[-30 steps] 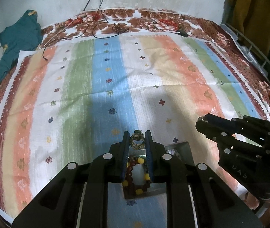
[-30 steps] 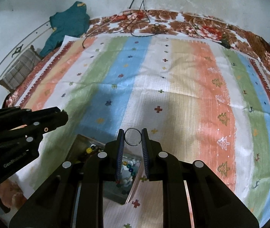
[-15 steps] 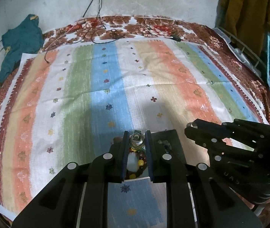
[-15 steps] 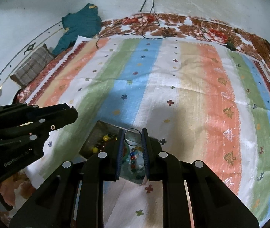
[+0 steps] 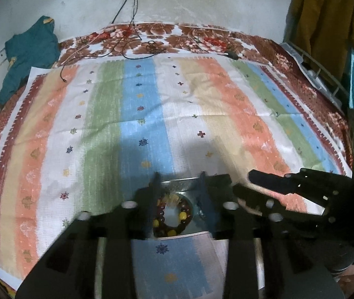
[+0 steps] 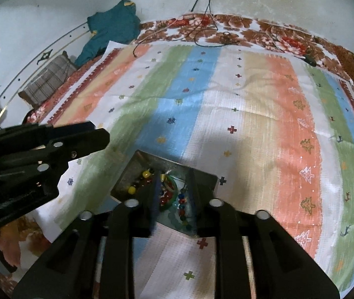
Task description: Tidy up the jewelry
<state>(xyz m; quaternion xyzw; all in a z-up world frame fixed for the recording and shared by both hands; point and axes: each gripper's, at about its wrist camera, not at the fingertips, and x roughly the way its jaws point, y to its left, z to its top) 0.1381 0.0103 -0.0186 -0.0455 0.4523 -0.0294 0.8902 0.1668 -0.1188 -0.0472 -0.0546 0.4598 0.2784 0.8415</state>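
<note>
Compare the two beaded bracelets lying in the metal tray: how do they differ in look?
The dark bracelet has brown-red beads with a few yellow ones and forms a neat closed ring; the mixed bracelet strings smaller red, blue and green beads in a looser line. Both lie inside the metal tray, and neither is held.

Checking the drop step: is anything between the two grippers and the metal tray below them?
Nothing visible. The left gripper and right gripper both hang open directly over the shallow metal tray, their jaws having just opened with nothing between them. Beneath lie only the dark-red and yellow bead bracelet and multicoloured beads already inside.
</note>
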